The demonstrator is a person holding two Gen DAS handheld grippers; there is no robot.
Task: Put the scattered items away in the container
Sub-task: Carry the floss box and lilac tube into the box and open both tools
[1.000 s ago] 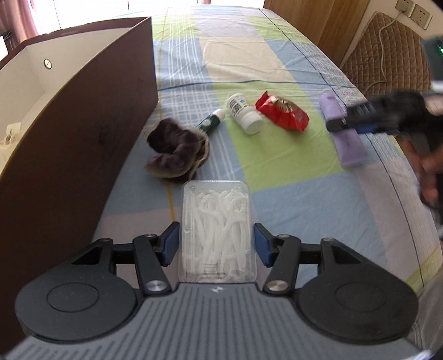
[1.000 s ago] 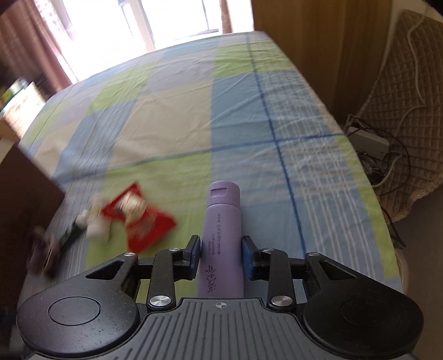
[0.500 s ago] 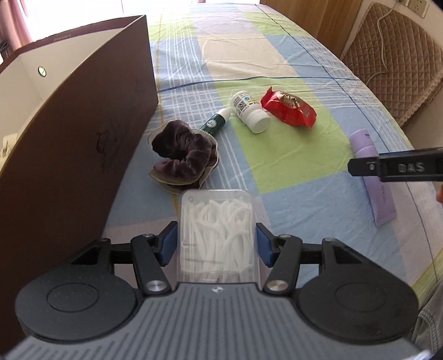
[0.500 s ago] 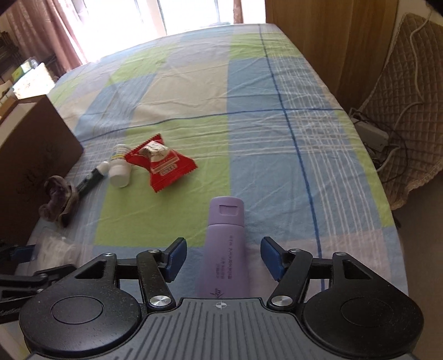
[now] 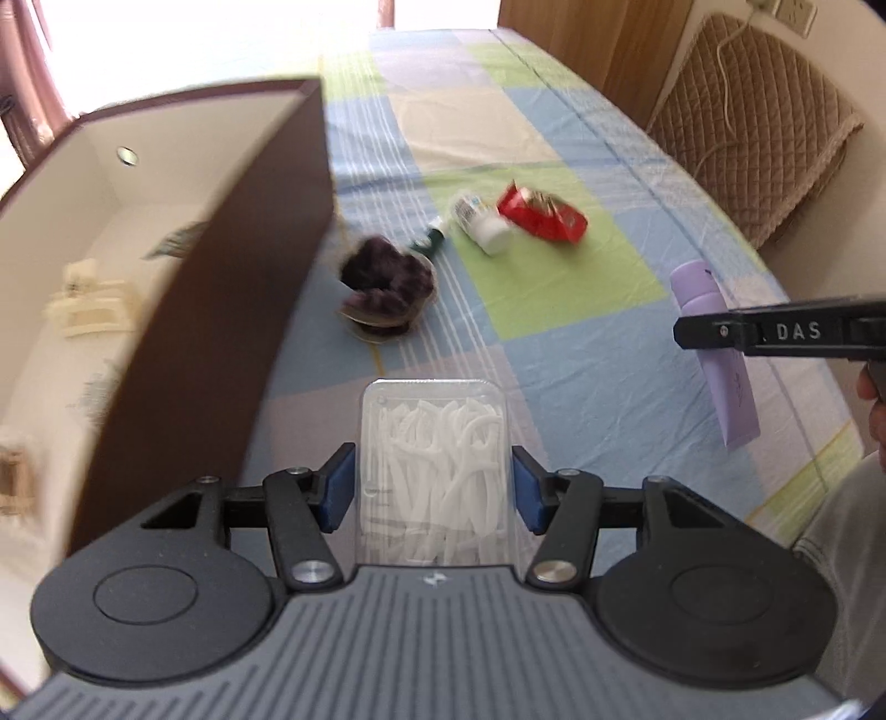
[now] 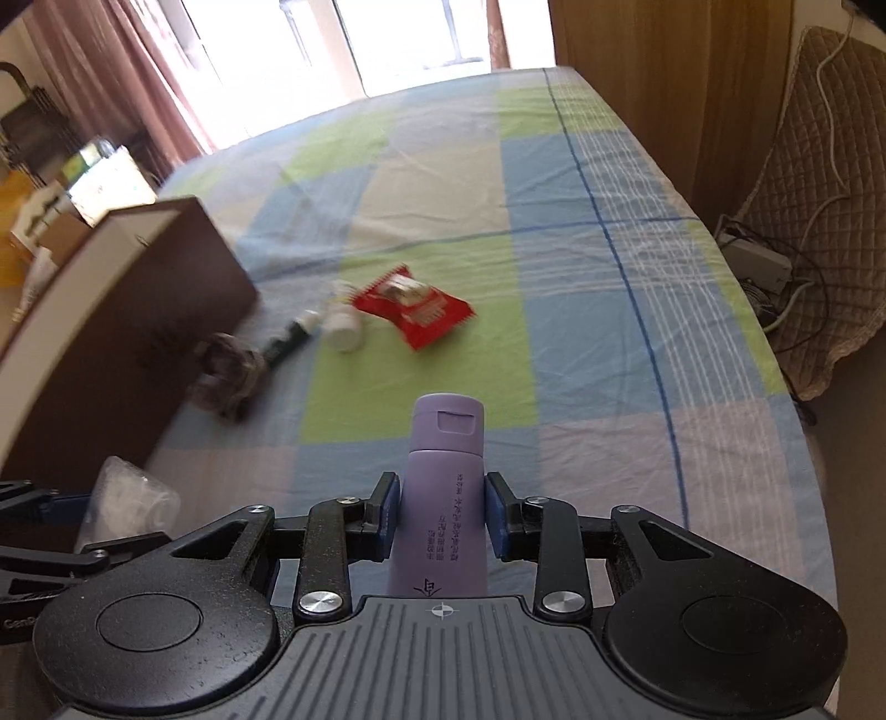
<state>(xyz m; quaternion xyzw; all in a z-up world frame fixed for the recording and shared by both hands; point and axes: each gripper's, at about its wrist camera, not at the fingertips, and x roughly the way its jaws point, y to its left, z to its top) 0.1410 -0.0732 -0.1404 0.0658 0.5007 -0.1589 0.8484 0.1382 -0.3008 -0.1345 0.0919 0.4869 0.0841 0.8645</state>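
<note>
— Grippers? Left hand-held gripper [image 5: 432, 487] clasps one floss-pick case [image 5: 432, 471]; right hand-held gripper [image 6: 441, 515] clasps one purple tube [image 6: 443, 493].

— Elsewhere? Brown box [image 5: 221, 310] beside one scrunchie [image 5: 385, 288], one red packet [image 5: 540, 217] on the bed [image 5: 554, 310].

bright window [image 6: 410, 39] | pink curtain [image 6: 105, 72] | wooden panel [image 6: 664, 83] | quilted chair [image 5: 758, 127]
</note>
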